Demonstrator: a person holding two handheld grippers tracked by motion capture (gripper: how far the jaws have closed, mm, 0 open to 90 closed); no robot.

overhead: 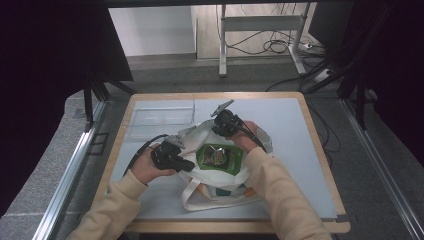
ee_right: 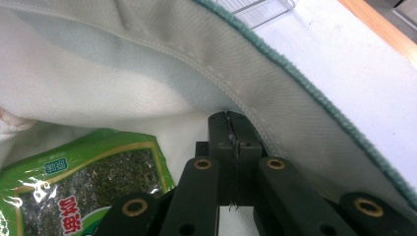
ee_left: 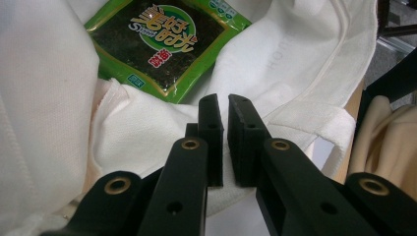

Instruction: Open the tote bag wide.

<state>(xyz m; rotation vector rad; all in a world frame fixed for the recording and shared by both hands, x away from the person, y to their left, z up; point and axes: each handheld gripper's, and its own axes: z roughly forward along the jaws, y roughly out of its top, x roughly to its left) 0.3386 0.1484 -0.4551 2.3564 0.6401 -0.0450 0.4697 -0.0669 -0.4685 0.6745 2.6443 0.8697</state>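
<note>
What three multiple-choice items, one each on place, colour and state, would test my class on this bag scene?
1. Where does the seaweed packet lie?
A. inside the white tote bag
B. on the floor
C. in the clear tray

2. What colour is the packet's border?
A. red
B. green
C. blue

3. How do the right gripper jaws stand?
A. wide open
B. clamped on the packet
C. pressed together

Answers: 1 A, bag cloth surrounds the packet; 2 B, its edge is bright green; 3 C, no gap shows between the jaws.

Overhead plus two close views inside bag
</note>
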